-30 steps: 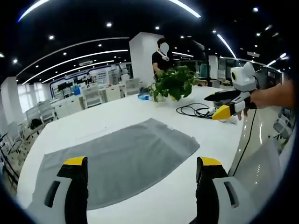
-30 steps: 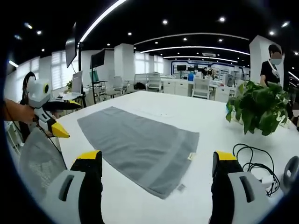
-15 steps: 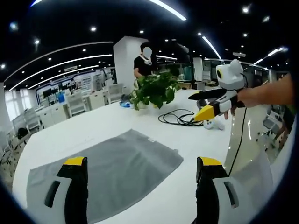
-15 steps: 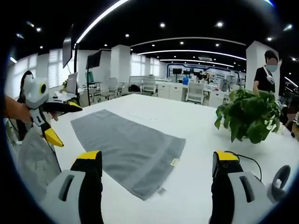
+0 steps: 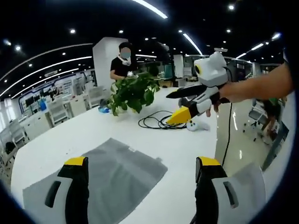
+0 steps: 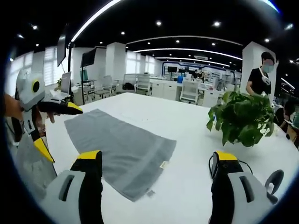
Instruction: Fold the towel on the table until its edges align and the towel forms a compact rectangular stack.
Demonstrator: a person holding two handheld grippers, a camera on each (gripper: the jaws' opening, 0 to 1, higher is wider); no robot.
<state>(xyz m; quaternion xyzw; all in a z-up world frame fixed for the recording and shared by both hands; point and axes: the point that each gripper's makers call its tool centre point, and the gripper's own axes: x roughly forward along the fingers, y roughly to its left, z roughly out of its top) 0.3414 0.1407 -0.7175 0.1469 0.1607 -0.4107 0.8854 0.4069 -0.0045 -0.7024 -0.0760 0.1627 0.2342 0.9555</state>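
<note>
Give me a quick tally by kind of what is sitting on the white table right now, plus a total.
Flat grey cloth towel: 1
Leafy green potted plant: 1
Coiled black cable: 1
Small white rounded device beside the cable: 1
Blue item behind the plant, too small to identify: 1
Total: 5
</note>
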